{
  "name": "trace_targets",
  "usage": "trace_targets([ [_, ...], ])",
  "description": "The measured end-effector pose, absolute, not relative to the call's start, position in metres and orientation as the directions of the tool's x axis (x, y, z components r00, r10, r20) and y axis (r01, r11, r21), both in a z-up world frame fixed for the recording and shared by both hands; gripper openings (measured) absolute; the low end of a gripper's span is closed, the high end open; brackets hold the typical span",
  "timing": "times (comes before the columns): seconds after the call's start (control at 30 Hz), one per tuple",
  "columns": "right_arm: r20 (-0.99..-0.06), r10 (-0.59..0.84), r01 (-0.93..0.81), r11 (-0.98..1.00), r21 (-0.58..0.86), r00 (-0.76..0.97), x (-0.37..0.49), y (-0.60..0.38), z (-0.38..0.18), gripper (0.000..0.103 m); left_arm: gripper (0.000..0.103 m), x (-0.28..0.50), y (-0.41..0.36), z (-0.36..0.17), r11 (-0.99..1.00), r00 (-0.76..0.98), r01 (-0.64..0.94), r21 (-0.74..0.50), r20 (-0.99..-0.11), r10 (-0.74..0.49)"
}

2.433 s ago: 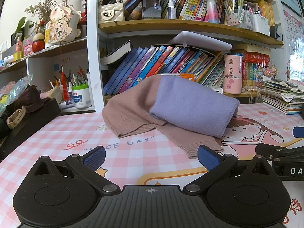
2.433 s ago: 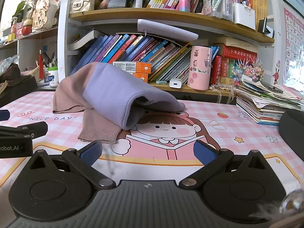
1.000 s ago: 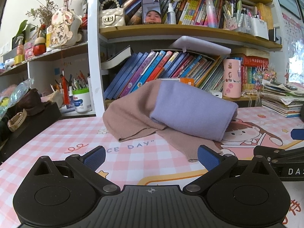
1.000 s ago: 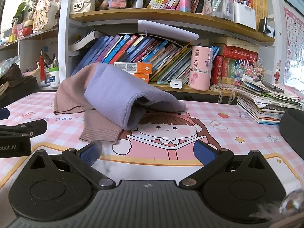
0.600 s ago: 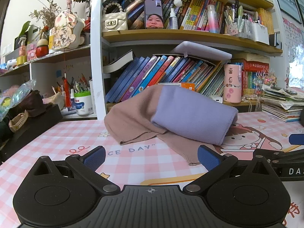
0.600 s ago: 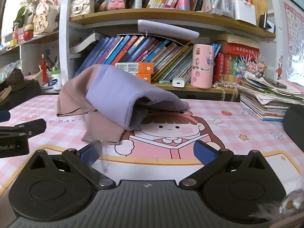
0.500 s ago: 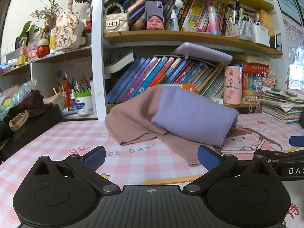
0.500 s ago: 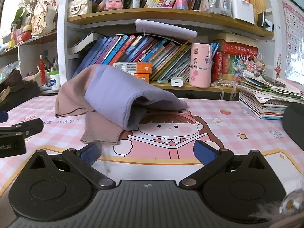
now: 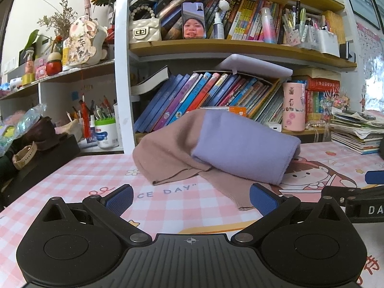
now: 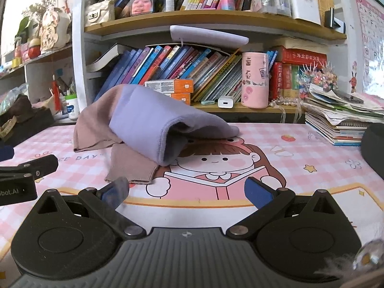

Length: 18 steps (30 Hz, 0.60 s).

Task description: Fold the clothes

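A lilac garment (image 9: 242,148) lies folded over a dusty-pink garment (image 9: 165,153) in a heap on the pink checked desk mat (image 9: 96,175). In the right wrist view the same lilac garment (image 10: 148,124) covers the pink garment (image 10: 129,165), whose edge trails toward me. My left gripper (image 9: 190,200) is open, short of the heap, with nothing between its blue pads. My right gripper (image 10: 186,190) is open too, low over the mat in front of the heap. Each gripper shows at the side of the other's view.
A bookshelf with slanted books (image 9: 204,96) and a pink cup (image 9: 294,106) stands close behind the heap. A stack of papers (image 10: 340,122) sits at the right. A dark box (image 9: 36,158) with clutter is at the left, and a pen pot (image 9: 104,133) stands beyond it.
Both views have tilted up a little, so the heap sits lower in frame and more shelf shows. The clothes have not moved and both grippers stay open.
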State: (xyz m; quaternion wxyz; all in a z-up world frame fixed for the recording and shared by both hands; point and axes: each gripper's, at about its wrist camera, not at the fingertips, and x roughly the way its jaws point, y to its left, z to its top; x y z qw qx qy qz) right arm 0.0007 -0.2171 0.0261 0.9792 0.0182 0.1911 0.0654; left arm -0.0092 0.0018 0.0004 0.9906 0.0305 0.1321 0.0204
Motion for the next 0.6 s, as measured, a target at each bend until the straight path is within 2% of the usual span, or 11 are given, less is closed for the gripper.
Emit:
trace_targets([
  [0.3, -0.365, 0.14, -0.129, 0.99, 0.055, 0.921, 0.0, -0.215, 0.026, 0.103, 0.103, -0.01, -0.001, 0.001, 0.996, 0.966, -0.039, 0.086, -0.253, 0.059],
  [0.47, -0.397, 0.213, -0.173, 0.976, 0.135, 0.893, 0.008, -0.224, 0.024, 0.102, 0.103, -0.001, 0.003, -0.001, 0.998, 0.95, -0.001, 0.059, -0.311, 0.02],
  [0.6, -0.417, 0.3, -0.225, 0.949, 0.219, 0.858, 0.024, -0.238, 0.028, 0.101, 0.103, 0.017, -0.016, -0.001, 0.993, 0.942, 0.062, 0.098, -0.334, -0.025],
])
